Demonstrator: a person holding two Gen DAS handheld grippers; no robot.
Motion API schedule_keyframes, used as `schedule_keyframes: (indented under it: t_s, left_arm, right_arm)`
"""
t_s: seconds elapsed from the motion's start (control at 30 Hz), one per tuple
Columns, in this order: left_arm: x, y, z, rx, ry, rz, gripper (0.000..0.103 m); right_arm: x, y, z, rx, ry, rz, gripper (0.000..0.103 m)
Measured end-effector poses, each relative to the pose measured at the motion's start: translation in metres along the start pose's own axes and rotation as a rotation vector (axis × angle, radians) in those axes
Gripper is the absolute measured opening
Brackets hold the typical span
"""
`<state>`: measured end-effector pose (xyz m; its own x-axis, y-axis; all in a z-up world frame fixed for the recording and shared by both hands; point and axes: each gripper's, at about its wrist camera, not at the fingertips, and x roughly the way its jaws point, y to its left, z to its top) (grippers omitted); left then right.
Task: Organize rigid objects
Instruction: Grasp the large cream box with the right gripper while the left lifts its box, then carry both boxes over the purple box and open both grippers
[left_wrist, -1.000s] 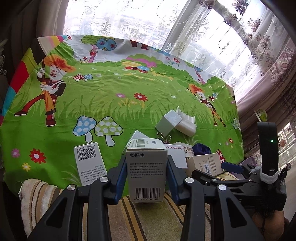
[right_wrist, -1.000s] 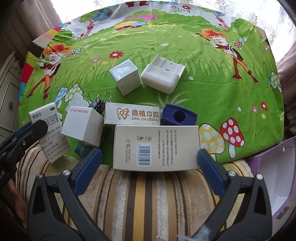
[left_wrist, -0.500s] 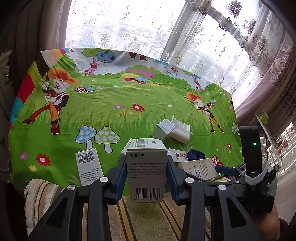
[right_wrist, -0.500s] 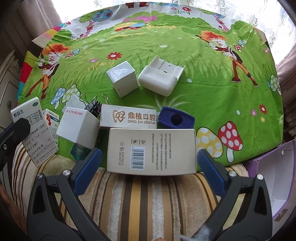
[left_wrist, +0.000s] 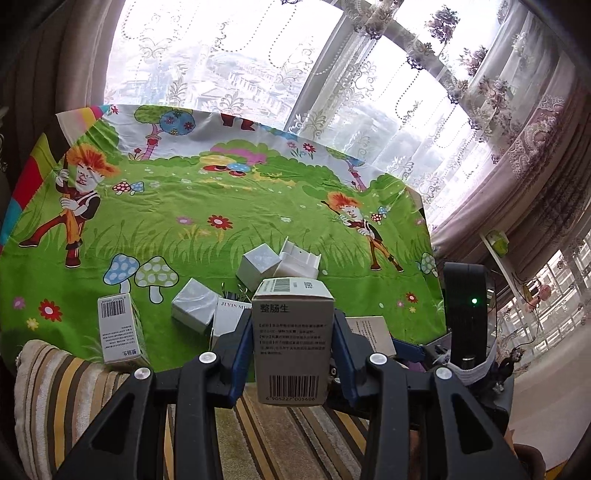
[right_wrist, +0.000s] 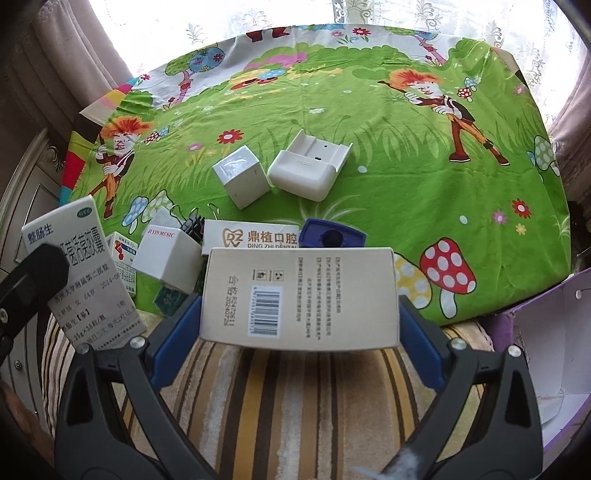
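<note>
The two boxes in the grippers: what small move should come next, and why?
Probably carry the beige box toward the open purple box at the right. The right gripper grips it by both ends, clear of the cloth, and the left gripper likewise holds a grey medicine box aloft.

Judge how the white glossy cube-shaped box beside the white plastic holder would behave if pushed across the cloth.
The white glossy cube-shaped box would probably slide rather than roll: it rests on a flat face. Its shiny wrap looks slippery, so the tongs might slip on it. The green cartoon-print cloth is soft and may bunch ahead of it, and a push toward the white plastic holder close beside it would likely nudge that too.
</note>
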<state>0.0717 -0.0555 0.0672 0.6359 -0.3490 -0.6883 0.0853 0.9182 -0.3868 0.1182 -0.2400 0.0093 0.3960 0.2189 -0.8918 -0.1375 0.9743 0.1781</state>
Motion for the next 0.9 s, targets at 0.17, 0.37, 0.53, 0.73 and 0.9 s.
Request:
schedule_keyframes:
  t_s: [0.17, 0.37, 0.53, 0.73, 0.9]
  left_arm:
    - [0.005, -0.024, -0.005, -0.020, 0.021, -0.088, 0.041]
    - [0.033, -0.048, -0.019, -0.129, 0.138, -0.267, 0.041]
    - [0.063, -0.072, -0.037, -0.201, 0.256, -0.365, 0.041]
    - [0.090, -0.115, -0.052, -0.209, 0.365, -0.467, 0.041]
    - [0.115, -0.147, -0.071, -0.205, 0.451, -0.480, 0.041]
  right_arm:
    - [-0.031, -0.031, -0.010, 0.049, -0.074, 0.003, 0.100]
    - [-0.065, -0.080, -0.032, 0.119, -0.151, -0.012, 0.100]
    - [-0.089, -0.130, -0.053, 0.188, -0.200, -0.058, 0.100]
    - [-0.105, -0.183, -0.081, 0.258, -0.222, -0.115, 0.100]
    - [-0.114, -0.221, -0.103, 0.306, -0.235, -0.175, 0.100]
